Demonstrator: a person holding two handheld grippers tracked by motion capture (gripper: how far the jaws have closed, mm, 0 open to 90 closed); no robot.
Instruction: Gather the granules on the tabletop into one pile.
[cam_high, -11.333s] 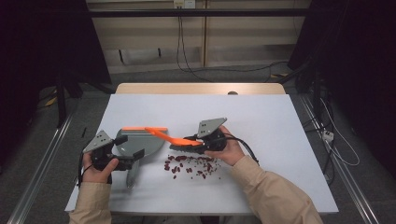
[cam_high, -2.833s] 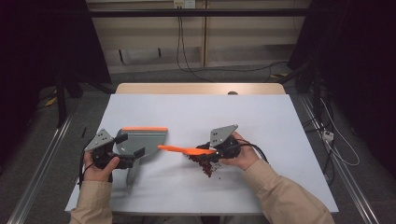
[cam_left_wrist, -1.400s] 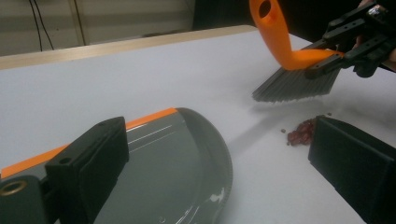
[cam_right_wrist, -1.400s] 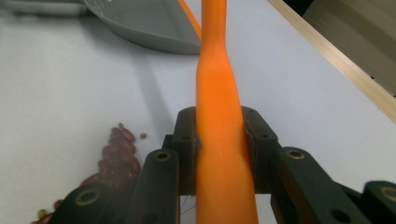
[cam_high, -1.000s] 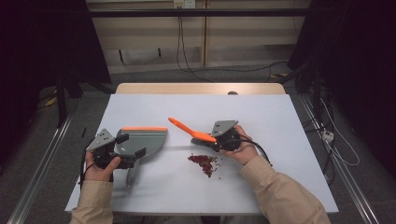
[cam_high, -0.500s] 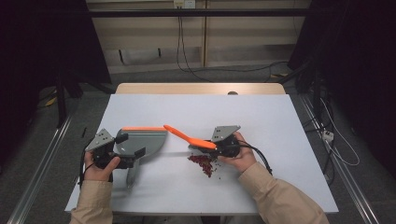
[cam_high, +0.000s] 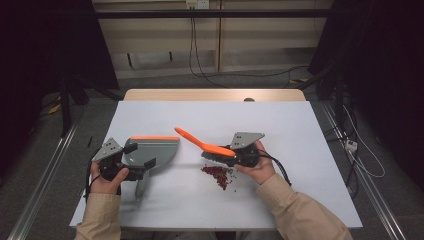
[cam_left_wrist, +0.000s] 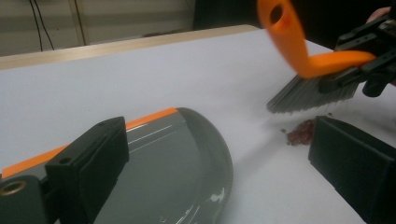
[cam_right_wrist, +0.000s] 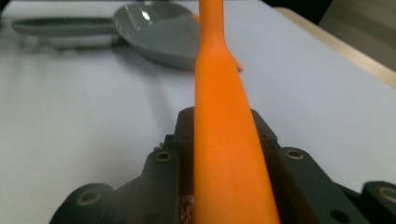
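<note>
Tightly closed right tool (cam_high: 231, 153) around orange brush (cam_high: 202, 145) (bristles down).

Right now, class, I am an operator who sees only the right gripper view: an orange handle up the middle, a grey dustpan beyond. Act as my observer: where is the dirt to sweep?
Observer: In the high view, a pile of dark red crumbs lies on the white table, just on the person's side of the brush that your right tongs clamp.
Operator: Do the bristles touch it?
Observer: In the left gripper view, the bristles seem to hang just above the crumbs, not on them.
Operator: Is the dustpan held?
Observer: The left tongs straddle the back of the dustpan; I cannot tell whether they press on it.
</note>
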